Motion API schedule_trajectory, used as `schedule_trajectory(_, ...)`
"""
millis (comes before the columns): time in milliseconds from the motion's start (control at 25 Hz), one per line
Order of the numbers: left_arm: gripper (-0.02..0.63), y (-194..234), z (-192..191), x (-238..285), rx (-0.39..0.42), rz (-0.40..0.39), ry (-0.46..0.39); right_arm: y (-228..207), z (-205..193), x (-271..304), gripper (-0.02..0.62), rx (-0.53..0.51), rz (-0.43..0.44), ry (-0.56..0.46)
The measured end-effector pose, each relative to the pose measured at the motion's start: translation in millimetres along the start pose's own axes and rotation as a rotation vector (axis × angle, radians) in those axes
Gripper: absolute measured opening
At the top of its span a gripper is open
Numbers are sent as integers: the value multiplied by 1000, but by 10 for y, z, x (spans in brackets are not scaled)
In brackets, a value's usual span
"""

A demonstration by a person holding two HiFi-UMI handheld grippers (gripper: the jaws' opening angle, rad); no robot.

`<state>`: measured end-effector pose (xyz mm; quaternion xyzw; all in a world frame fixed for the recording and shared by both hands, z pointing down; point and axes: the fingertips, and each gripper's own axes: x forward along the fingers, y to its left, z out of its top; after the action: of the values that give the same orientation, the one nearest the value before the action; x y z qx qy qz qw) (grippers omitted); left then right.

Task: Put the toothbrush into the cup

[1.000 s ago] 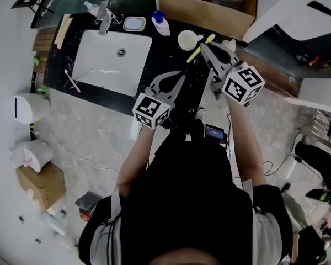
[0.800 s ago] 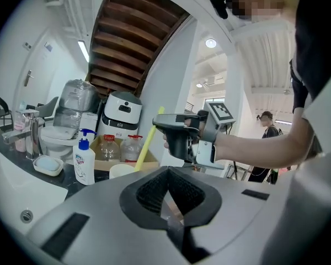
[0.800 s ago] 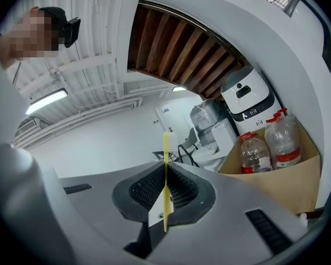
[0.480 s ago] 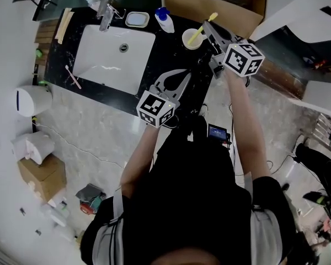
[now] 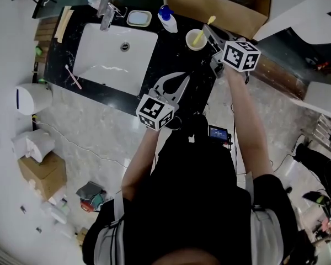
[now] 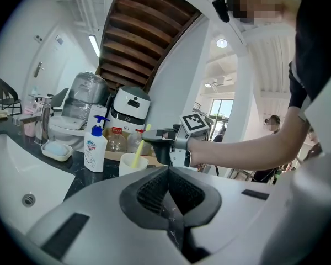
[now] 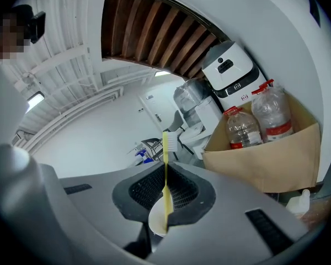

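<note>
A yellow toothbrush leans with its handle end inside the white cup at the back of the black counter. My right gripper is shut on the toothbrush just to the cup's right. In the right gripper view the toothbrush stands upright between the jaws of that gripper, bristles up, with the cup below. My left gripper is shut on nothing over the counter's front part. The left gripper view shows its jaws closed, with the cup ahead.
A white sink fills the counter's left half, with a faucet behind it and a pink toothbrush at its left. A soap dish and soap bottle stand left of the cup. A cardboard box holding bottles sits behind.
My right gripper has carried the toothbrush away from me to the cup and tipped it more upright, its handle end now in the cup. The left gripper has barely moved.
</note>
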<state>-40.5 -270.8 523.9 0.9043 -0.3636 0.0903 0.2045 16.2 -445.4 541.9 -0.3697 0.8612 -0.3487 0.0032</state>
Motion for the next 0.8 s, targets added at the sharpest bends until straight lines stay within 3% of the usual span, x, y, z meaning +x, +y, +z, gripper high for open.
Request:
schedule_trajectory(440,9,-5,19,-34,-7,-15,-11,-161,-121,125,23,25,-43,46)
schedule_trajectory(800,9,24,-16,-94,28,3,3,-270,-80,115,23,56,-109,18)
